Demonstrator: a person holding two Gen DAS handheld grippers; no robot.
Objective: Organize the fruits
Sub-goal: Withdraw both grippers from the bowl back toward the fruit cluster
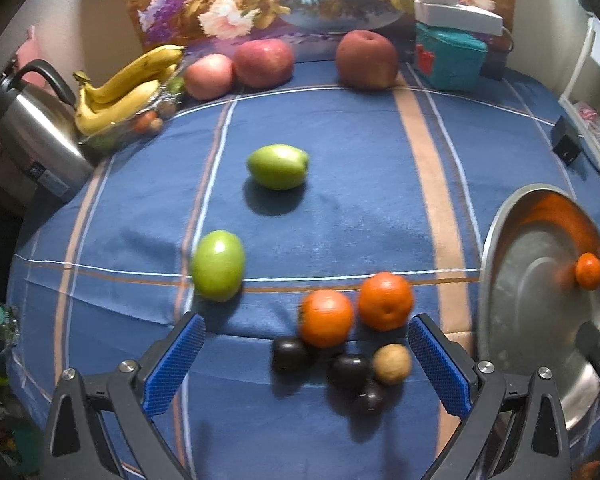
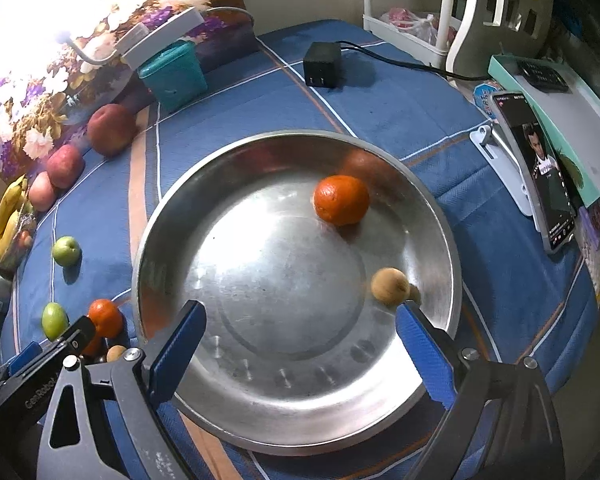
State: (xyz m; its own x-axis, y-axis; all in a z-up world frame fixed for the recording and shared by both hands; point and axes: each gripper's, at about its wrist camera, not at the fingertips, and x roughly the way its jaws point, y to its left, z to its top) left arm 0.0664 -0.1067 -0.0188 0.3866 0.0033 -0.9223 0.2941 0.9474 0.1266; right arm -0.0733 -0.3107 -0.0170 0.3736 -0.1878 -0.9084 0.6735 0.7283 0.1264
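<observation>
My left gripper (image 1: 306, 344) is open above the blue cloth, its blue pads wide apart with nothing pressed between them. Under it lie two oranges (image 1: 326, 318), (image 1: 386, 301), several dark plums (image 1: 290, 355) and a small brown fruit (image 1: 392, 363). Two green apples (image 1: 218, 265), (image 1: 278, 166) sit further out. My right gripper (image 2: 300, 334) hangs open over a steel bowl (image 2: 448, 216). Inside the bowl rest an orange (image 2: 341, 200) and a brown fruit (image 2: 389, 285). That bowl (image 1: 496, 248) shows at the right edge of the left wrist view, with the orange (image 1: 589, 271) in it.
Red apples (image 1: 264, 62), (image 1: 366, 60) and bananas (image 1: 128, 88) line the far side beside a kettle (image 1: 32, 136) and a teal container (image 1: 450, 62). A black charger (image 2: 322, 65), a phone on a stand (image 2: 540, 168) and a white rack (image 2: 412, 20) stand right of the bowl.
</observation>
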